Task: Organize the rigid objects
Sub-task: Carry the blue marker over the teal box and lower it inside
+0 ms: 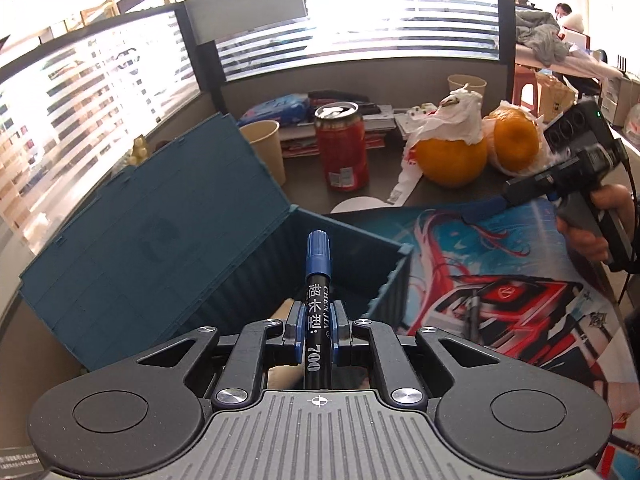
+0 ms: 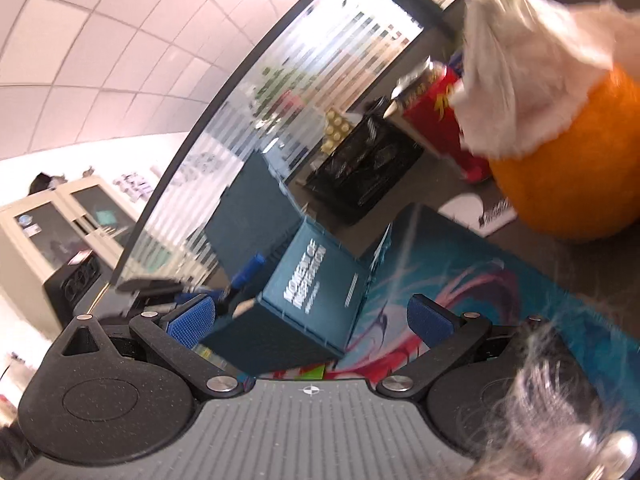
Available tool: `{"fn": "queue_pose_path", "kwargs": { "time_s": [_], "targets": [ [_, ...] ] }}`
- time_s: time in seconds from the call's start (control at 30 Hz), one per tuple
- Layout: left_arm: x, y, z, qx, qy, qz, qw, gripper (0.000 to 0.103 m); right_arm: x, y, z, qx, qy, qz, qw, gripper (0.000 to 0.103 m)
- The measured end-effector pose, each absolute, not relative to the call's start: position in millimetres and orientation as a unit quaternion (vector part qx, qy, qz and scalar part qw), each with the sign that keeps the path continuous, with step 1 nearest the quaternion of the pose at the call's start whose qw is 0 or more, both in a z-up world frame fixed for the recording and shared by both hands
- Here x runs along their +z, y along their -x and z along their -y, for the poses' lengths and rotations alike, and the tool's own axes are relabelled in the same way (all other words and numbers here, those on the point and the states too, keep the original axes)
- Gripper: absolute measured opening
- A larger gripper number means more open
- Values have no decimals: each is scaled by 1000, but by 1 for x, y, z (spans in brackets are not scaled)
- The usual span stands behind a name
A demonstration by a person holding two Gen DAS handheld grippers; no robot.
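Left tool (image 1: 317, 326): clamped tight on a black marker (image 1: 316, 320), gripping it about mid-barrel.
Marker axis: runs straight out along the tool's own line, blue cap (image 1: 318, 252) leading and pointing forward and down.
Key relation: the marker's cap hangs over the open mouth of the teal box (image 1: 340, 264), so the box lies dead ahead and below the tool; judging by that, a short forward dip and a release would drop it in.
Box contents: something pale and rounded (image 1: 282, 312) shows just under the tool inside the box; too hidden to name.
Box edges: the raised lid (image 1: 152, 240) stands to the left like a wall, and the near right corner (image 1: 404, 250) juts close beside the marker's path. Room is freer along the middle of the opening.
Right tool (image 2: 310, 322): pads spread wide, nothing between them, held above the printed mat (image 1: 500, 280) to the right of the box.
Nearer hand: the left one by far; the right hand (image 1: 588, 228) sits well off to the side.
Beyond the box: a paper cup (image 1: 266, 148), a red can (image 1: 342, 148) and two oranges (image 1: 452, 156) stand on the surface (image 1: 308, 188), clear of the drop.
Risk: I'd guess the long marker could catch the far wall or lid if let go too shallow.
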State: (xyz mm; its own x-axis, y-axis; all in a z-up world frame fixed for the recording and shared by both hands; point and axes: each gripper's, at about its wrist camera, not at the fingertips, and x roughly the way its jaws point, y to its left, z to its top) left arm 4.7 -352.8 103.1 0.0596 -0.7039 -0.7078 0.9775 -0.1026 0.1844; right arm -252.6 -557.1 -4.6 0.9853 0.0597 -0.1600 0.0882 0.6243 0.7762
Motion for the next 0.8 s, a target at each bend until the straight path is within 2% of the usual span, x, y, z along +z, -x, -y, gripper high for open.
{"fn": "queue_pose_path", "kwargs": {
  "time_s": [0.1, 0.47, 0.8],
  "targets": [
    [101, -16, 357, -660, -351, -201, 633, 11, -19, 252, 557, -5, -455, -91, 886, 103],
    [89, -45, 379, -683, -378, -217, 586, 11, -14, 249, 541, 20, -398, -102, 911, 103],
    [87, -63, 388, -694, -393, -218, 563, 11, -15, 251, 542, 18, -392, -97, 914, 103]
  ]
}}
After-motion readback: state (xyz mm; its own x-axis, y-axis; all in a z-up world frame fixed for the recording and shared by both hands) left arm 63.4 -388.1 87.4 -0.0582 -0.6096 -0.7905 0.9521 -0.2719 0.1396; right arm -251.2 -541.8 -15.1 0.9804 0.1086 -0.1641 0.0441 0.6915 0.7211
